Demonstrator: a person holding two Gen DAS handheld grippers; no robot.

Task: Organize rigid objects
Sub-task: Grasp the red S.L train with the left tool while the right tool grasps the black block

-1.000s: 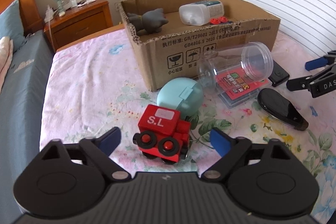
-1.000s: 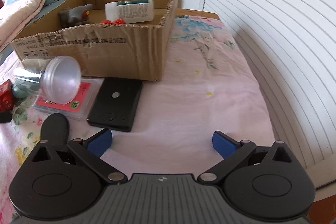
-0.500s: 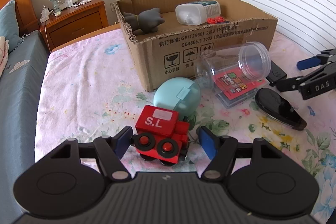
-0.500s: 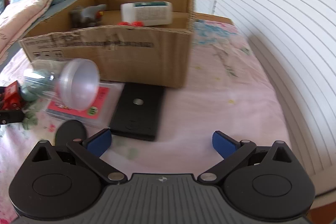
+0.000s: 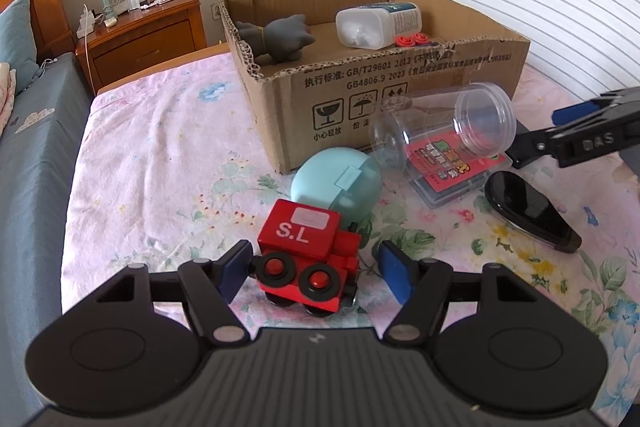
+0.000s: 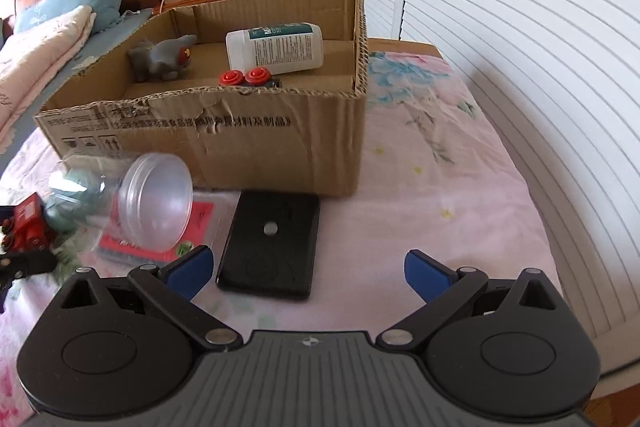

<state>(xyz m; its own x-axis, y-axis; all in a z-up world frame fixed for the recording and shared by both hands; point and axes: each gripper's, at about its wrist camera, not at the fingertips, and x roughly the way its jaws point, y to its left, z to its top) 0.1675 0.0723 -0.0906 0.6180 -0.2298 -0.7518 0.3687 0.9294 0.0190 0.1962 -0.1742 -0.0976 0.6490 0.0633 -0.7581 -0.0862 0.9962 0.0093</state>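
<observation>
My left tool [image 5: 315,267] sits low over the bed [image 5: 160,167], with the red toy train [image 5: 304,247] between its two blue pads. Its jaws have just been closing around the train. The left pad looks to be against the train's end, but a strip of flowered sheet shows between the train and the right pad, so I do not have it clenched; the tool is loose around it. The train stands on its wheels on the sheet, marked "S.L" on top, just in front of a pale teal round case [image 5: 336,183].

Beyond the case stands the cardboard box [image 5: 360,99], open at the top. Inside it lie a grey toy animal [image 5: 280,39], a white bottle [image 5: 376,25] on its side and a small piece with two red wheels [image 5: 412,40]. A clear plastic jar [image 5: 448,127] lies tipped over against the box front, resting partly on a red card pack [image 5: 452,171]. A black oval object [image 5: 528,203] lies near the pack.

My right tool [image 6: 310,267] is released, its pads spread wide with nothing held. A flat black case [image 6: 272,243] lies on the sheet just ahead of its left pad, close to the box wall.
</observation>
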